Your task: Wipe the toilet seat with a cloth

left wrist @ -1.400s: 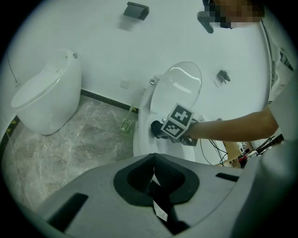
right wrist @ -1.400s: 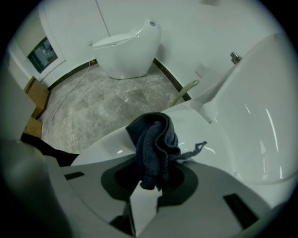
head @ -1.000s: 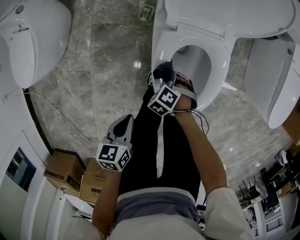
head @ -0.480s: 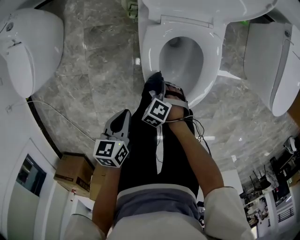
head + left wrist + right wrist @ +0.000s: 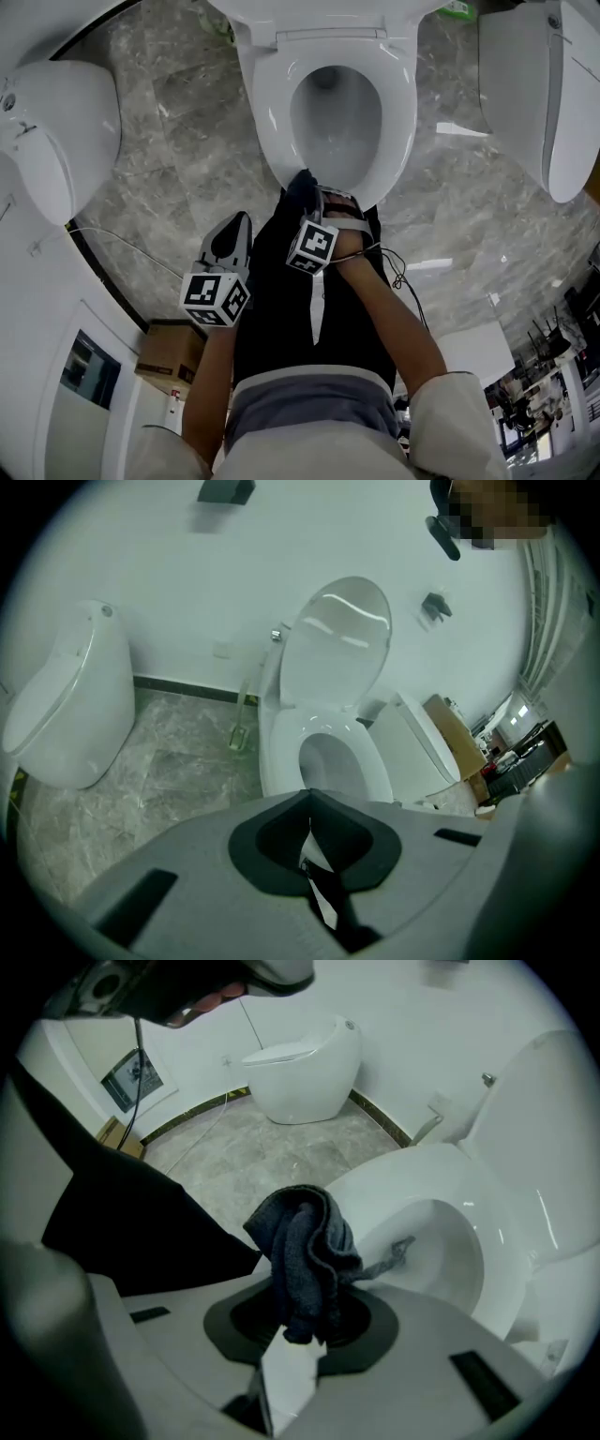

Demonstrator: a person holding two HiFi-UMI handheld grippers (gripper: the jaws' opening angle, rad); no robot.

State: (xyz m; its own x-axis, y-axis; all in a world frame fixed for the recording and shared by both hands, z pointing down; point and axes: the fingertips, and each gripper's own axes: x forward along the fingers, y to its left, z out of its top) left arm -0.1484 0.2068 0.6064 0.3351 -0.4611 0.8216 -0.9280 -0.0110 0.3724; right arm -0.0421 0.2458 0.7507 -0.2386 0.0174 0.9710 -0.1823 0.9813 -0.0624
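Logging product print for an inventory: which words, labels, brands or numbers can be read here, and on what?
No text reads clearly.
Cardboard box: any print too small to read.
Wall poster: blurred, unreadable.
Marker cubes: black-and-white square patterns only, no letters.

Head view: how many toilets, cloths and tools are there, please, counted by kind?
Toilets: 3 (middle toilet, left toilet, right toilet)
Cloth: 1
Tools: 2 (left tool, right tool)
Total: 6

Steep head view and both gripper views share the toilet (image 5: 401,112).
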